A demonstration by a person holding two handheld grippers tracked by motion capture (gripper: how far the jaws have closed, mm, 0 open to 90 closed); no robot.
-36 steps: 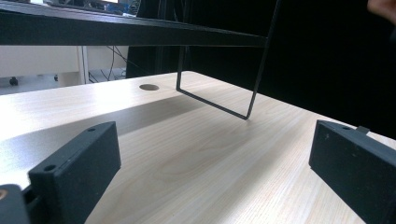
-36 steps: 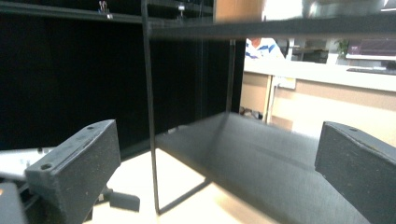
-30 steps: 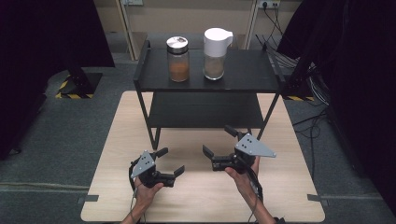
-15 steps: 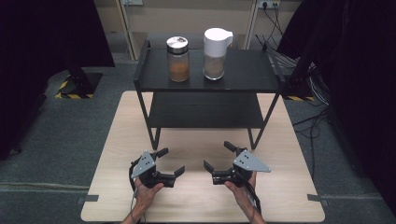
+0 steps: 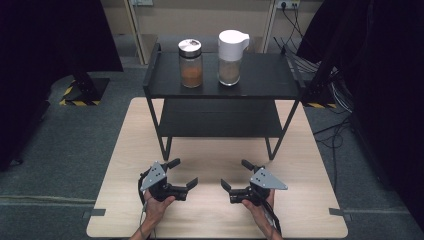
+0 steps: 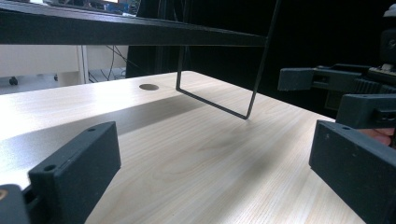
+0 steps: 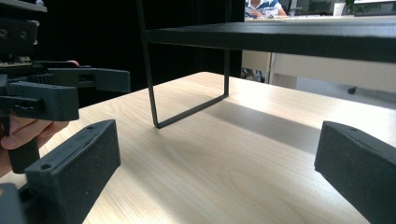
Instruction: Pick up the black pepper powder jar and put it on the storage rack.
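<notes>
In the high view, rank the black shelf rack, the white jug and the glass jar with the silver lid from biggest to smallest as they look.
1. Black shelf rack, by far the largest.
2. White jug.
3. Glass jar, slightly shorter than the jug; they stand side by side on the rack's top shelf, so nearness hardly skews it.

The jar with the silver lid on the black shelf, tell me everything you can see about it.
The jar is clear, glass by the look of it, with a shiny silver lid that is on. It stands upright on the top level of the black shelf, toward its left. An orange-brown filling reaches roughly halfway up. The white-lidded jar stands close by but apart. Nothing else touches it.
</notes>
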